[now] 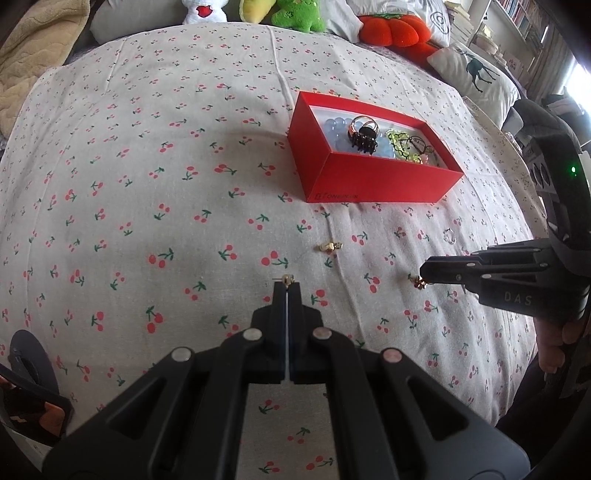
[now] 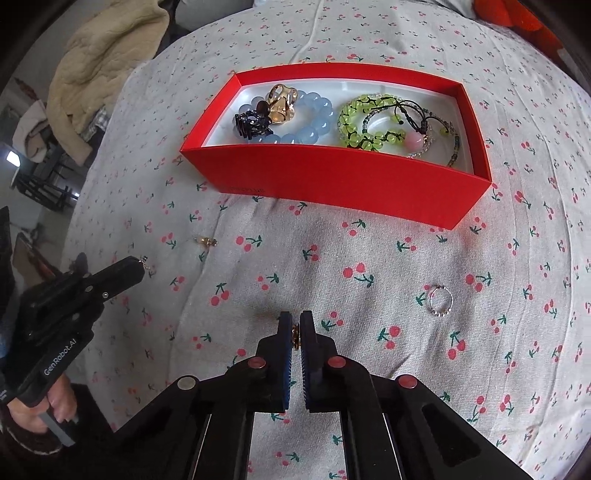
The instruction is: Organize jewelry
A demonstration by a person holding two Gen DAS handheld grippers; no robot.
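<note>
A red open box sits on the cherry-print sheet and holds blue beads, a green bead bracelet, a black claw clip and a gold piece. My left gripper is shut on a small gold earring. My right gripper is shut on a gold and red earring. A small gold earring and a silver bead ring lie loose on the sheet.
Plush toys and an orange cushion line the far edge of the bed. A deer-print pillow lies at the right. A beige blanket is heaped at the left.
</note>
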